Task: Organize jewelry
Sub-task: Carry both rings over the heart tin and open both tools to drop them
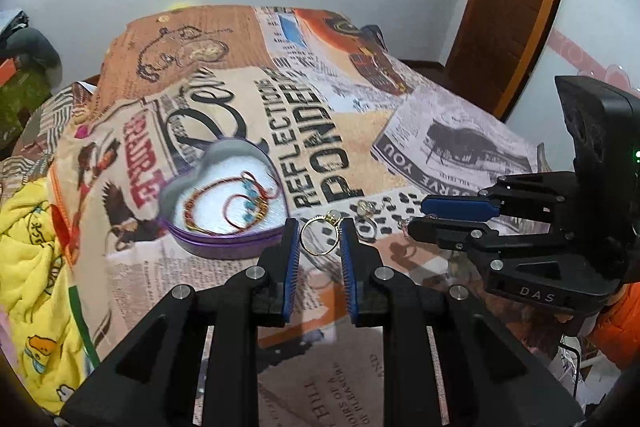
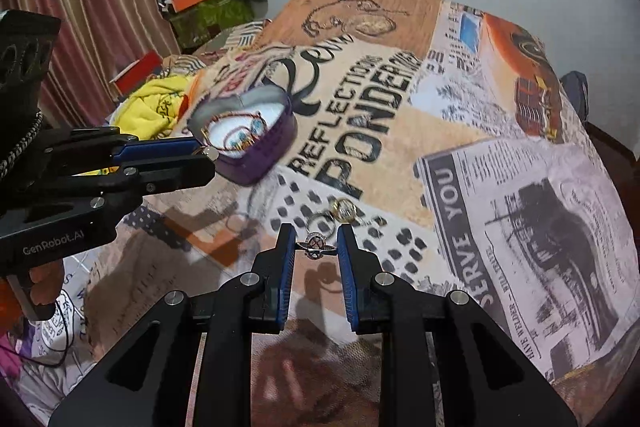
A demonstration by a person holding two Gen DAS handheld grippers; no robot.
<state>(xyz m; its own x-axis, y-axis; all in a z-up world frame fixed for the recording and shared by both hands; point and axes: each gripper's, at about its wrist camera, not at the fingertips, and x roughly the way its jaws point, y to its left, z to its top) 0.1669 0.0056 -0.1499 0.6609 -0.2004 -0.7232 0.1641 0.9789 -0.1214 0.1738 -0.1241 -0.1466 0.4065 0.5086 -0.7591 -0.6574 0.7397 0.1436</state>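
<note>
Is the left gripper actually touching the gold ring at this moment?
Touching. Left wrist view: the gold ring spans the left gripper, both blue pads pressing its band, clear of the cloth.

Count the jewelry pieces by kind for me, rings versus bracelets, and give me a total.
Rings: 3 – gold ring in left tongs, silver ring in right tongs, gold ring on the cloth
Bracelets: 2 – both in the heart tin
Total: 5
</note>
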